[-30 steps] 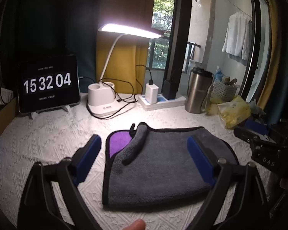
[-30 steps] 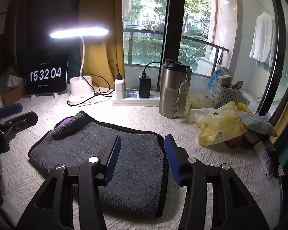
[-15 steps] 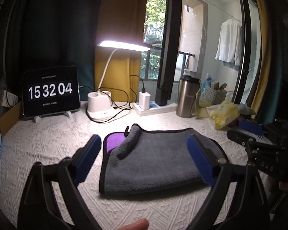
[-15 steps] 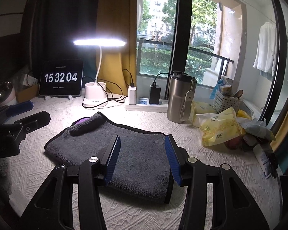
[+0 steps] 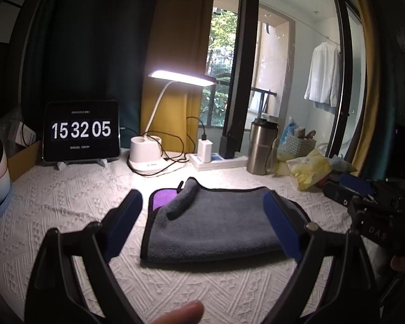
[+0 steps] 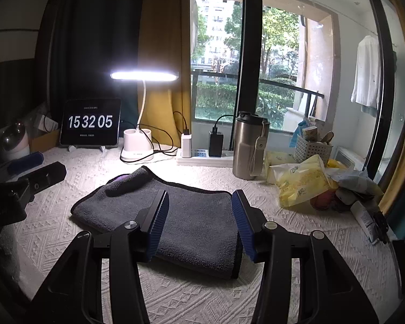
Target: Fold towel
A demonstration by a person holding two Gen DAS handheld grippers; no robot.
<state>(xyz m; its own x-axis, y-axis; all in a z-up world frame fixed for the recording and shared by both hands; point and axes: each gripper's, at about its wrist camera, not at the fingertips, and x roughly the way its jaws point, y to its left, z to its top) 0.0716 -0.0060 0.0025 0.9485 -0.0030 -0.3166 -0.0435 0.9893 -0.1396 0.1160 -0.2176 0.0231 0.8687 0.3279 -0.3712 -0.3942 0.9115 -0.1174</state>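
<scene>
- Fingers point(image 5: 127, 224) of our left gripper point(image 5: 202, 224): blue-padded, spread wide and released, grasping nothing; they fill the lower part of the left wrist view, held above the table point(image 5: 67, 197).
- Fingers point(image 6: 160, 224) of our right gripper point(image 6: 199, 224): blue-padded, parted and released, grasping nothing; they sit at lower centre of the right wrist view, framing the near edge of the towel.
- Towel point(image 5: 218, 226): grey with dark binding, folded, lying flat at the centre of the table; a purple underside shows at its far left corner, where a rolled flap rests on top.
- We note the table covering: white, with a raised woven pattern.
- Clock display point(image 5: 81, 131): upper left, reads 15 32 05.
- Desk lamp point(image 5: 181, 78): lit, centre of frame, white base behind the towel.
- Power strip point(image 6: 202, 158): behind the towel, chargers plugged in.
- Steel tumbler point(image 6: 249, 145): right of the power strip.
- Yellow bag point(image 6: 302, 181): right side, beside a white basket point(image 6: 311, 148).
</scene>
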